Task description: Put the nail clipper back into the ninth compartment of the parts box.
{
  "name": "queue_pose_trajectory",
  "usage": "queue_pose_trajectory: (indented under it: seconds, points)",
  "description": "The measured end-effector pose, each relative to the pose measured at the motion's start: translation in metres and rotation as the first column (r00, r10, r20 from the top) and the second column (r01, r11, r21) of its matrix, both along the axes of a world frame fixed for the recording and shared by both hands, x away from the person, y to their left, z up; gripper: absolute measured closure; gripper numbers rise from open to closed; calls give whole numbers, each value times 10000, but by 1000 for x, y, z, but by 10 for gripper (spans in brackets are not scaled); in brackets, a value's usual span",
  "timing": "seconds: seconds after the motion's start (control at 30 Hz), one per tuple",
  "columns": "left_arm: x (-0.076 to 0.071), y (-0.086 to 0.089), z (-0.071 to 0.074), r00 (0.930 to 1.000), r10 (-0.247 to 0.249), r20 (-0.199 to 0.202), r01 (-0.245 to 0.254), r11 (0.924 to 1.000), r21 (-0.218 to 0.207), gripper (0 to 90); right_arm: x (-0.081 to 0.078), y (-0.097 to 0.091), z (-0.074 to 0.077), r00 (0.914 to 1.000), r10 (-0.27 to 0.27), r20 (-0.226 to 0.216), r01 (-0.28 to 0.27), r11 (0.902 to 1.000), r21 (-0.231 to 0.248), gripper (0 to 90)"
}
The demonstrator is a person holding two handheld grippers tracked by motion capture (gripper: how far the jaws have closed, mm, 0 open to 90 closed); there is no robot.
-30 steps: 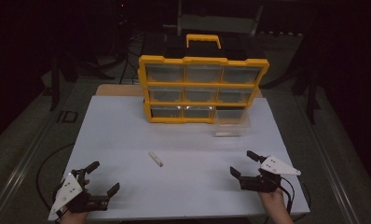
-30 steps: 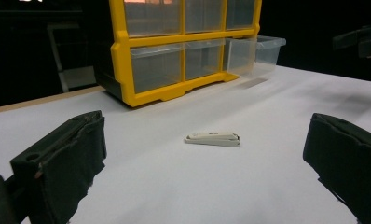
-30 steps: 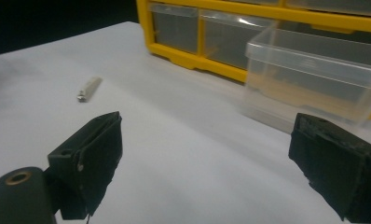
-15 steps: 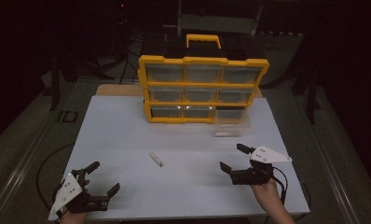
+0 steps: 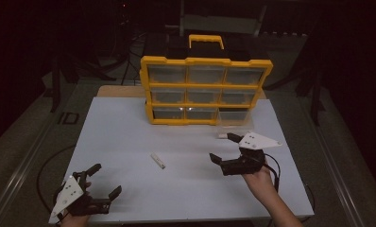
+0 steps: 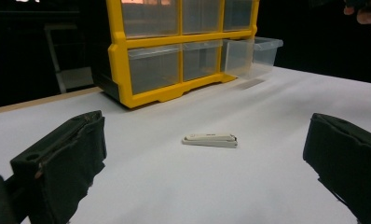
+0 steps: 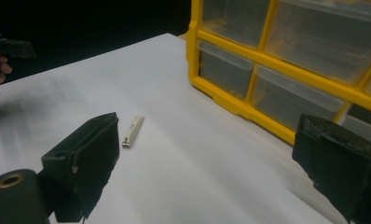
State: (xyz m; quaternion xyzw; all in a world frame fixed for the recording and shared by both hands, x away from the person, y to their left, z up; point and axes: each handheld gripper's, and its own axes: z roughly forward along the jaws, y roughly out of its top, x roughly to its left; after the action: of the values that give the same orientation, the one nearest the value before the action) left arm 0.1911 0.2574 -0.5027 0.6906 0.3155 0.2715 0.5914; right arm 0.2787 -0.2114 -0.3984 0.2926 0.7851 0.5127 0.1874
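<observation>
A small white nail clipper (image 5: 158, 160) (image 6: 210, 140) (image 7: 133, 131) lies flat near the middle of the white table (image 5: 129, 137). Behind it stands a yellow drawer cabinet (image 5: 206, 90) (image 6: 174, 51) (image 7: 277, 60) with clear drawers; its bottom right drawer (image 5: 233, 118) (image 6: 253, 53) is pulled out. At the front left corner my left gripper (image 5: 103, 182) (image 6: 207, 154) stands open and empty, aimed toward the clipper. Right of the clipper my right gripper (image 5: 225, 149) (image 7: 207, 154) hovers open, holding nothing, and points left toward it.
The table's front edge (image 5: 186, 218) runs just under both hands. A cable (image 5: 271, 163) trails from the right gripper. Dark floor and stands surround the table. A black top and yellow handle (image 5: 206, 40) cap the cabinet.
The right gripper has moved forward and to the left across the table, closer to the clipper. The left gripper has stayed put.
</observation>
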Motion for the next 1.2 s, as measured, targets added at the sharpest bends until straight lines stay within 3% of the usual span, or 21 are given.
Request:
queue_pose_trajectory:
  seconds: [0.3, 0.63, 1.2]
  points:
    - [0, 0, 0, 10000, -41, -2, 41, 10000, 38, 5, 12, 24, 14, 9994, 336, -89, -338, 9992, -217, 76]
    - [0, 0, 0, 10000, -38, 22, 38, 10000, 64, 5, 24, 55, 19, 9967, 769, -242, -777, 9963, -375, 76]
    - [0, 0, 0, 10000, -50, 19, 50, 10000, 26, 5, 47, 114, 11, 9888, 1025, -1083, -1128, 9891, -942, 76]
